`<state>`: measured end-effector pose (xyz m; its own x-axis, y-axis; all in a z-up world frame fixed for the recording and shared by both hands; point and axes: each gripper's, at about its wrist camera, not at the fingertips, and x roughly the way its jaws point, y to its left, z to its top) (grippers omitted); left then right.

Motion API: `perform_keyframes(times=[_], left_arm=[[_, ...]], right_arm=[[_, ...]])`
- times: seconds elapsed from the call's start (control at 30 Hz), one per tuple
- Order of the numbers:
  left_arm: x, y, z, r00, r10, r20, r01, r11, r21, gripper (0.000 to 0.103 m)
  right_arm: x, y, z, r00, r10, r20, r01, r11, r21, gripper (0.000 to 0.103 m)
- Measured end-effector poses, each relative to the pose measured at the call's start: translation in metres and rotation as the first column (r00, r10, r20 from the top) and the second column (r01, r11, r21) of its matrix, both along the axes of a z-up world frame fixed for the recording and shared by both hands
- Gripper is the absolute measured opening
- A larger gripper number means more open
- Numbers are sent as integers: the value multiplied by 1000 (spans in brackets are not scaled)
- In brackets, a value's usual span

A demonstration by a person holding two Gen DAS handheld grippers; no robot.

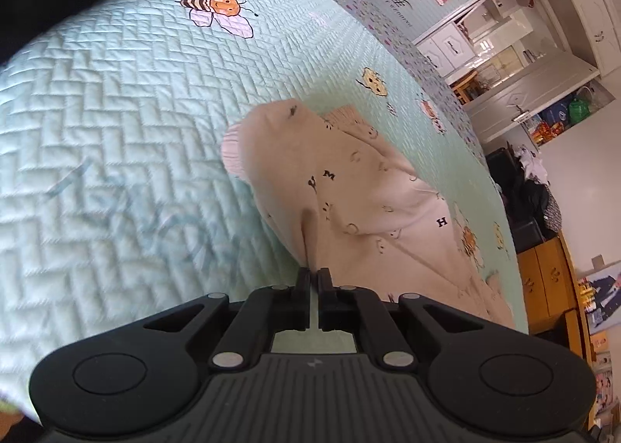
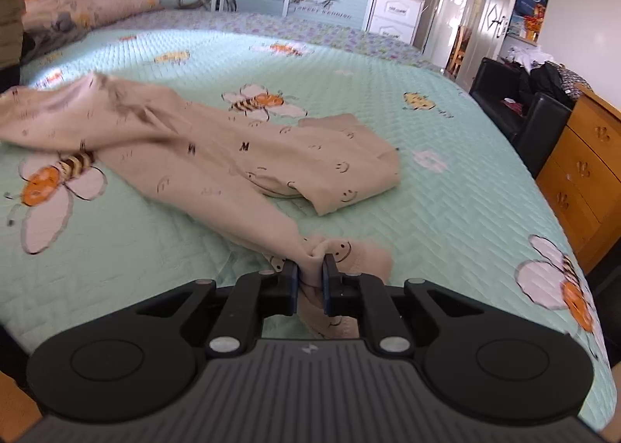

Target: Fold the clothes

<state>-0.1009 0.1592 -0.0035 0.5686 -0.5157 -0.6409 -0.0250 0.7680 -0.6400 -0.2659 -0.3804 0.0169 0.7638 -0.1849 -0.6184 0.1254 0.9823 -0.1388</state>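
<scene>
Here, 1 beige garment point(image 2: 240, 155), printed with small smiley faces and letters, lies spread across a mint quilted bedspread point(image 2: 446, 179) patterned with bees.

Left: the left gripper point(image 1: 314, 274) has its jaws pressed nearly together on a thin ridge of the same garment point(image 1: 349, 186), which rises from the bedspread point(image 1: 116, 113) as a taut peak up to the fingertips. A ribbed pink cuff point(image 1: 232, 150) hangs at the far side of that raised part.

Centre: the cloth runs in a loose, creased band over the bed, one end folded back on itself into a flat pad near the middle.

Right: the right gripper point(image 2: 310, 268) pinches a bunched knot of fabric at the near edge of the bed; the jaws stand slightly apart because the wad fills the gap between them.

Handling: the garment looks light, soft and limp. It drapes, wrinkles and offers no stiffness, so it should follow whichever point is lifted and sag between the 2 holds. Hems, cuffs and corners seem the best places to grasp, since a single layer there gives a straight fold line; a bunched hold, as at right, is likely to drag extra layers along.
</scene>
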Motion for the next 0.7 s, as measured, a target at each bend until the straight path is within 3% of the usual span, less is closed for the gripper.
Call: perform_keyframes(times=[0.17, 0.3, 0.4, 0.47, 0.53, 0.6, 0.7], left_arm=[[-53, 27, -6, 999, 30, -44, -30, 1000, 1, 2], [-65, 32, -10, 998, 37, -46, -38, 999, -8, 2], [-54, 21, 3, 999, 36, 8, -36, 999, -25, 17], [-41, 13, 12, 998, 51, 35, -50, 999, -12, 21], [-26, 8, 19, 995, 89, 48, -91, 996, 22, 36], [-10, 7, 22, 991, 127, 49, -130, 990, 58, 42], [13, 9, 17, 988, 151, 24, -153, 984, 88, 46]], right_arm=[[-36, -3, 5, 999, -51, 8, 51, 999, 2, 14], [-44, -9, 2, 995, -95, 10, 95, 995, 11, 14], [-33, -11, 2, 991, -134, -11, 135, 991, 11, 21], [-31, -3, 10, 991, -131, 16, 131, 991, 14, 25], [-32, 7, 19, 992, -116, 53, 115, 993, 15, 38], [-33, 18, 26, 991, -98, 95, 97, 995, 14, 65], [-31, 34, 33, 988, -61, 143, 56, 998, 40, 72]])
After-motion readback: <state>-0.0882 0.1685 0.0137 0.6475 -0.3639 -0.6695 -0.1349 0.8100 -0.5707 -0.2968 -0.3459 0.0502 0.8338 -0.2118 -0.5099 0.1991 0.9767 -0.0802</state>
